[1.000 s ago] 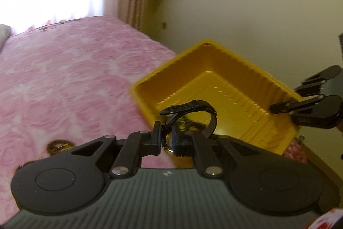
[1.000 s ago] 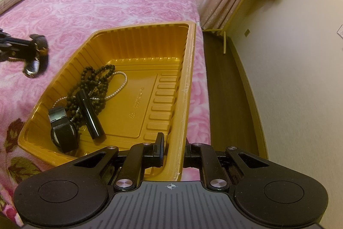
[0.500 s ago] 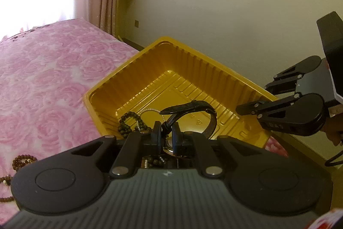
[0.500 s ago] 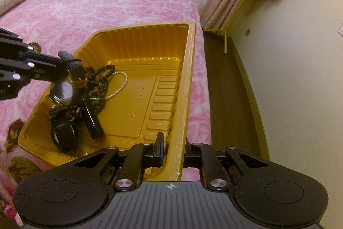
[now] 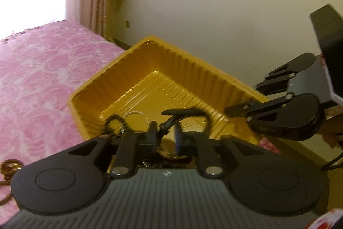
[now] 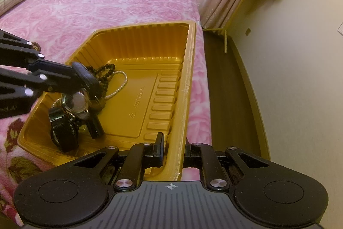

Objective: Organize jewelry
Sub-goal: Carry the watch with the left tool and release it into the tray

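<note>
Two risks sit with your left gripper [image 5: 165, 132]: its jaws have just been parting around the gold-faced watch [image 6: 75, 102] above the yellow tray [image 6: 137, 35], so the strap could snag a finger, or the watch could drop onto the black watch [image 6: 63, 134] and beads [image 6: 103, 72] below. Your right gripper [image 6: 173, 150] is clamped tight on the tray's near wall; slackening lets it slide on the bed [image 6: 107, 3]. Whether the left pads touch the watch is blurred, and the bracelet [image 5: 9, 166] is cut off.

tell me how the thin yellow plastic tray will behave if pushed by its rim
The thin yellow plastic tray probably flexes rather than staying stiff, since its ribbed walls look flimsy. Likely light, it may slide on the pink quilted bedspread unless the right tongs pinch its rim.
</note>
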Action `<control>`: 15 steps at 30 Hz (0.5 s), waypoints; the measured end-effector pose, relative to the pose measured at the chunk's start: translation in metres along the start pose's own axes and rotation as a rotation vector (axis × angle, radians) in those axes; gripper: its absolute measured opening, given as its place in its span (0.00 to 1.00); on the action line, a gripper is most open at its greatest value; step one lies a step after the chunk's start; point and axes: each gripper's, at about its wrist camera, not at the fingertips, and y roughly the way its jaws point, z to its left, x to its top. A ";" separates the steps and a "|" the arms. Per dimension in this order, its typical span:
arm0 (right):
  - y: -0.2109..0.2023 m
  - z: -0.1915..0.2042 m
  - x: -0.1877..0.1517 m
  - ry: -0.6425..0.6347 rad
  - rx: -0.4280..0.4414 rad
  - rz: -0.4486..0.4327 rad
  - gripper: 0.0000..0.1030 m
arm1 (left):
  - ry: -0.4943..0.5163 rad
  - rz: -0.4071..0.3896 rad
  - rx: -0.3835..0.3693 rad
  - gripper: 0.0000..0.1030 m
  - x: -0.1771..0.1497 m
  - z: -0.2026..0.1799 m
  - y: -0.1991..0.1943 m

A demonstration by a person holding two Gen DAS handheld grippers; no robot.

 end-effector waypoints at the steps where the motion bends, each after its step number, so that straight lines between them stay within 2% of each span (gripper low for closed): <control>1: 0.000 0.000 0.000 0.000 0.001 0.001 0.13 | -0.002 -0.006 -0.008 0.26 -0.001 0.000 -0.001; 10: 0.003 -0.001 -0.001 0.003 0.003 0.004 0.13 | -0.041 -0.026 0.097 0.26 -0.010 0.032 -0.028; 15: 0.004 -0.002 -0.001 0.003 0.002 0.004 0.13 | -0.082 -0.040 0.201 0.27 -0.025 0.062 -0.055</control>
